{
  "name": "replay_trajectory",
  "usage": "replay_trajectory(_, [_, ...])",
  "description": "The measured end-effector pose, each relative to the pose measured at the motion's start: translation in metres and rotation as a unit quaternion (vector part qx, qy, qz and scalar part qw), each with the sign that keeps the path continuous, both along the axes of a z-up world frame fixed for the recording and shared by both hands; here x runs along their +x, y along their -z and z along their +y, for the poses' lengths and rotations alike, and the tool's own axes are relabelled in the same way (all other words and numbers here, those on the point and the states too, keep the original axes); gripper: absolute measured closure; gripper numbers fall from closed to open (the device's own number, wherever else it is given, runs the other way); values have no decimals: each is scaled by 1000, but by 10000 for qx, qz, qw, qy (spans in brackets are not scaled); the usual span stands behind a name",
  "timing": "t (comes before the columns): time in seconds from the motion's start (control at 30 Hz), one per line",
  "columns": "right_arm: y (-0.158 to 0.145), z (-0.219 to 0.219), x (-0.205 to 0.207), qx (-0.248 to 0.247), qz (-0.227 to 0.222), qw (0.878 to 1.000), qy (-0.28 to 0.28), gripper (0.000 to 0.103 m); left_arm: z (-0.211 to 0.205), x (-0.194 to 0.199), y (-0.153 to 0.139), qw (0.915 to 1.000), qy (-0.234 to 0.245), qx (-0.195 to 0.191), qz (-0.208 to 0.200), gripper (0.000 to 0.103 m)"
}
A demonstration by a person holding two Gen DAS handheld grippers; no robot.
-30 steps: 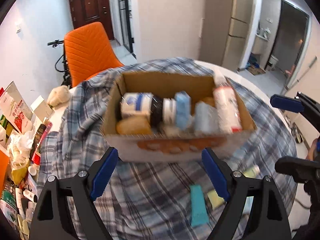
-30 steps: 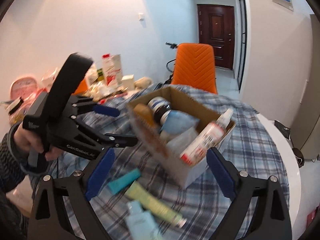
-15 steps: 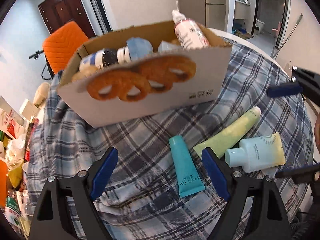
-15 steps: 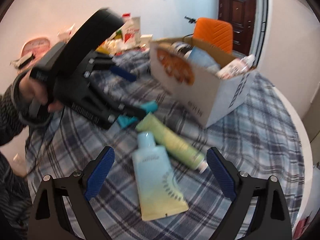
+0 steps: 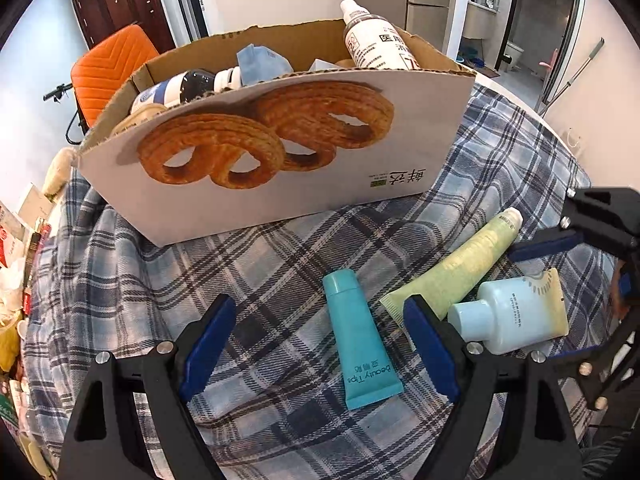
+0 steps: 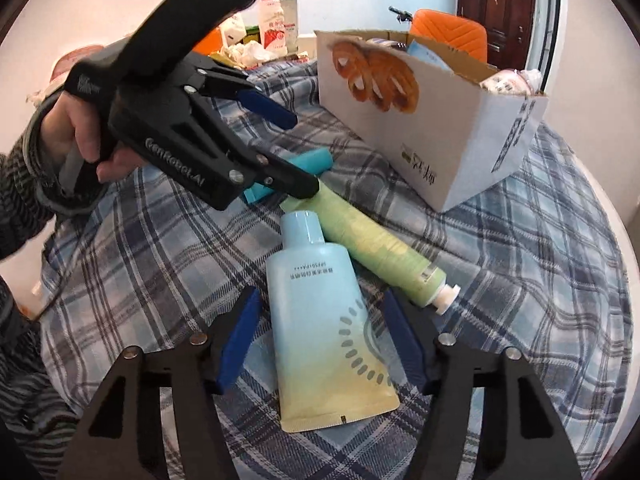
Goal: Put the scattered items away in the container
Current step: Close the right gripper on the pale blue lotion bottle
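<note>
- Plaid cloth (image 6: 540,280) covers the bench; three tubes lie on it just in front of the cardboard box (image 5: 280,184), which already holds bottles.
- Right claw (image 6: 320,344): jaws closing around the pale blue tube (image 6: 320,304), which lies flat between them; pads look not yet pressed on it.
- Left claw (image 5: 320,344): jaws apart, nothing gripped, teal tube (image 5: 360,344) lying between them.
- Green tube (image 6: 380,248) touches the blue tube's shoulder, partly beneath the cap.
- Judgement: squeeze the blue tube mid-body, lift straight up so the green one is not dragged, then clear the box's front wall before release.
- Left: centre on the teal tube first.
</note>
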State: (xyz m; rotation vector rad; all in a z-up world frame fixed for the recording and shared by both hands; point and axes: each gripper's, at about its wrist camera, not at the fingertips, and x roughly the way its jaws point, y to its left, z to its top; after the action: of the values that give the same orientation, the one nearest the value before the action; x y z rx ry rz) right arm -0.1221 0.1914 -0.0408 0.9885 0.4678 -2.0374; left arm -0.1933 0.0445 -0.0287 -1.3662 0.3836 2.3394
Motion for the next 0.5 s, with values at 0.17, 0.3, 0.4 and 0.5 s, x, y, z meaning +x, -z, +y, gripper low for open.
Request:
replay_trajectory(0.17, [-2,-3,5,36,96,9999,15,53,1,4,1,9996,93,234,-149,47])
replay_trajectory(0.3, [-1,-4,9,25,227,9995,196,54,9,8,-1,9994,220,225,-136,64])
replay_trajectory(0.4, [-2,-6,15,91,366,9990,225,56,12,10,-2,9994,271,171,-109,68])
replay_trajectory(0.5, [-4,-5,19,86,403,9989,219,56,11,11,-3,9994,264,186,-125,75])
